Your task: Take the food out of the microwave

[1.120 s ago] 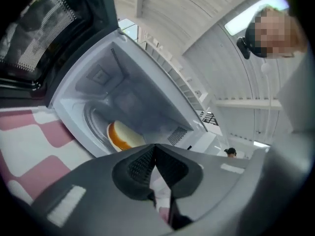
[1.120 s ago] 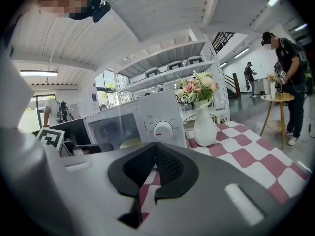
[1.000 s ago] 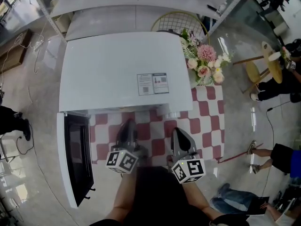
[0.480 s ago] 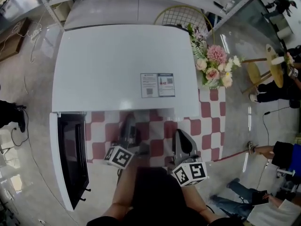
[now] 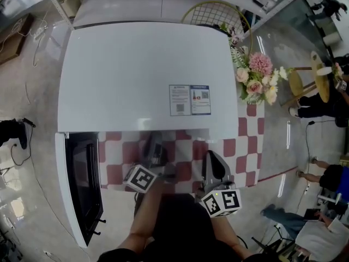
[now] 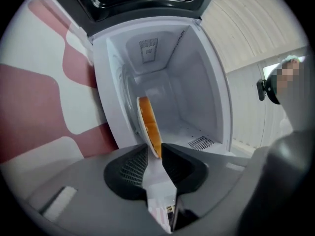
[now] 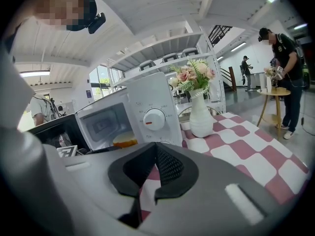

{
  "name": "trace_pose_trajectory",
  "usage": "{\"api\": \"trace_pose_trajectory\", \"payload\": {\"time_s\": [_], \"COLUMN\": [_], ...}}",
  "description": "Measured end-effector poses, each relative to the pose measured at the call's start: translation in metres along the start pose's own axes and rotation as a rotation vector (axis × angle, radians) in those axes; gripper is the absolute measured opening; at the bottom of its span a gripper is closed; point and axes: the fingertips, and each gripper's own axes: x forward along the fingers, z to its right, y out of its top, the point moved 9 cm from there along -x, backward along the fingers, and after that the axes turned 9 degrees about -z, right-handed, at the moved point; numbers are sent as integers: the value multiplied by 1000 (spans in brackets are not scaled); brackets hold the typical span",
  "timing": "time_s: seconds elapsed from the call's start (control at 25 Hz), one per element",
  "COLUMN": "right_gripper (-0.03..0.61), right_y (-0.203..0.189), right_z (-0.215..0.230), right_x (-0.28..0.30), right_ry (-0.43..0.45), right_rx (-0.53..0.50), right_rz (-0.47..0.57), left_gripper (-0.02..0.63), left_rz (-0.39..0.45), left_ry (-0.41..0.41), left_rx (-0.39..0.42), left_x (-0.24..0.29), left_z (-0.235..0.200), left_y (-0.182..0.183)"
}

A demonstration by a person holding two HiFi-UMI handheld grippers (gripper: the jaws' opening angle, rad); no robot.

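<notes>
smooth glossy white microwave (image 5: 142, 75) casing, dark shiny glass door (image 5: 82, 184), paper label (image 5: 190, 100) on top, smooth checked tablecloth (image 5: 240, 146), matt white vase (image 7: 201, 117), polished reflective floor (image 5: 32, 91), matt grey plastic right gripper (image 7: 156, 145) with ribbed black pads (image 7: 170, 167)

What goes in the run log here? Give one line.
door: open | food: orange, inside microwave | left gripper: jaws opening at food's near edge, not gripping | right gripper: shut, empty, outside

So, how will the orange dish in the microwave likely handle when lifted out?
The orange dish looks shallow and rigid, so probably stiff and light. The left gripper's opening jaws frame only its near rim, so it may tip once lifted. Its smooth rim could be slippery.
</notes>
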Motion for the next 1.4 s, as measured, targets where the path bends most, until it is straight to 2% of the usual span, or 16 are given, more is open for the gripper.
{"api": "trace_pose_trajectory", "payload": {"time_s": [0.2,0.36,0.68,0.8,0.92,1.0,1.24,1.4], "right_gripper": [0,0,0,0,1,0,0,1], "right_y": [-1,0,1,0,-1,0,0,-3], "right_z": [1,2,3,3,3,3,4,6], "right_x": [3,5,8,9,11,11,11,11], "right_ry": [-10,-13,-18,-20,-20,-19,-23,-30], "right_rx": [-1,-4,-7,-9,-9,-10,-11,-16], "right_rz": [-9,-11,-17,-19,-23,-24,-25,-31], "left_gripper": [115,121,126,124,126,107,103,28], "left_rz": [20,26,23,21,23,31,28,59], "left_ry": [-37,-41,-19,-16,23,43,88,70], "left_rx": [-101,-134,-202,-244,-304,-346,-373,-357], "left_x": [8,10,12,14,16,18,17,22], "left_z": [0,-3,-6,-4,0,3,5,9], "left_y": [1,4,3,5,6,7,8,13]}}
